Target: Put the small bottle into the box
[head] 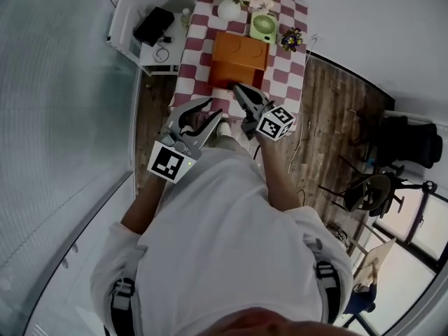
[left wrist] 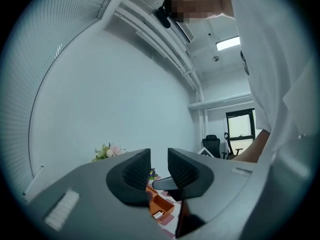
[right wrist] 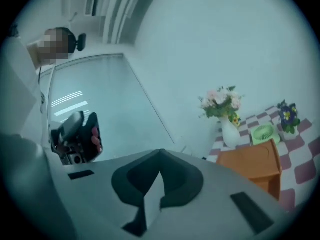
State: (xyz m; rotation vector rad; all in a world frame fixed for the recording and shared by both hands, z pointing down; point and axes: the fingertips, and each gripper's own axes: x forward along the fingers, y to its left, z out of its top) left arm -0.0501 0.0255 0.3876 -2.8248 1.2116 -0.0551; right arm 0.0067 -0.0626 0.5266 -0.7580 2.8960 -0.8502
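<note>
An orange box (head: 238,58) lies on the checkered table (head: 190,65), and also shows in the right gripper view (right wrist: 252,161). In the left gripper view the box (left wrist: 161,206) shows a small white item (left wrist: 156,215) in it; I cannot tell whether that is the small bottle. My left gripper (head: 215,106) hovers over the table's near edge, open, with nothing between its jaws (left wrist: 157,156). My right gripper (head: 235,87) points at the box's near side, shut and empty, its tips meeting (right wrist: 161,151).
A white vase of flowers (head: 229,8), a green fan (head: 263,28) and a small purple flower pot (head: 292,39) stand behind the box. A white side table (head: 150,51) with a black device is at the left. Chairs (head: 406,142) stand at the right, a glass wall at the left.
</note>
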